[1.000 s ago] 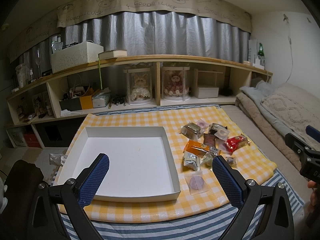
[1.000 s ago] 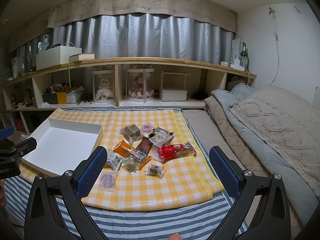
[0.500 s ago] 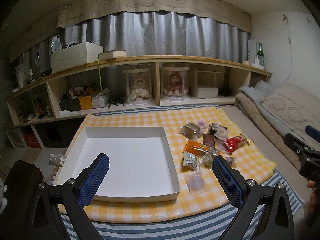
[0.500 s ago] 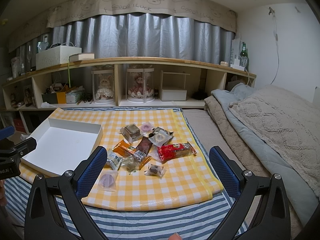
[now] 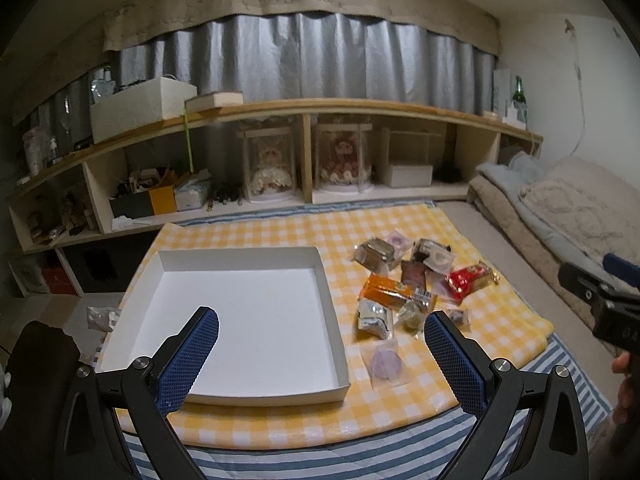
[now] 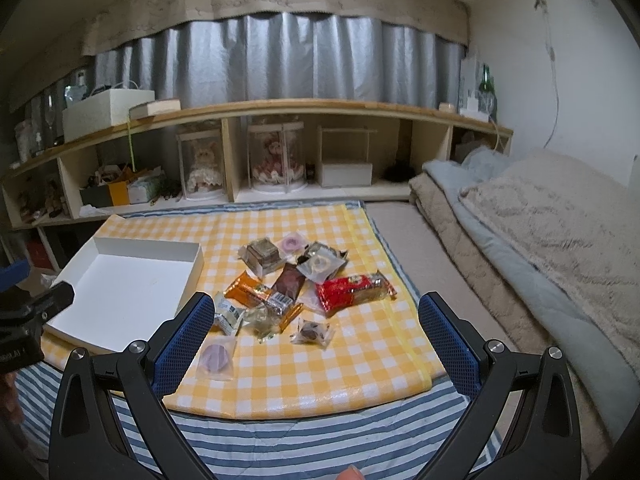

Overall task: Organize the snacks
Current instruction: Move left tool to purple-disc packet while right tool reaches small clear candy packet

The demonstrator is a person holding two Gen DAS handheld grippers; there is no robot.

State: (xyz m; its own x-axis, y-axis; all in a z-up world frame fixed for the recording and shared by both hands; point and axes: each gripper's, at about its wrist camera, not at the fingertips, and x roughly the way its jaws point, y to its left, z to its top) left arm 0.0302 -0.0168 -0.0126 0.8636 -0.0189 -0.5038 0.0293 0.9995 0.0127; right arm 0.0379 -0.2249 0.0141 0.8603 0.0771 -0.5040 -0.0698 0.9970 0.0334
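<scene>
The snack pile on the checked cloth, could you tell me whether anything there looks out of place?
The snacks lie jumbled and overlapping beside the white tray, which holds none yet. Nothing looks spilled or torn.

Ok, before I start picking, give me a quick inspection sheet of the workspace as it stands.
Surface: yellow-and-white checked mat over a blue-striped cloth.
Job's things: shallow white cardboard tray holds nothing; wrapped snacks lie piled beside it, among them a red packet, an orange packet and a clear pouch with a purple sweet.
Clutter: crumpled silver wrapper off the mat's left edge.
Grippers: left tool and right tool both open, holding nothing.
Cables: thin cord on the white wall.
Surroundings: wooden shelf unit, grey curtain, beige bedding.
</scene>
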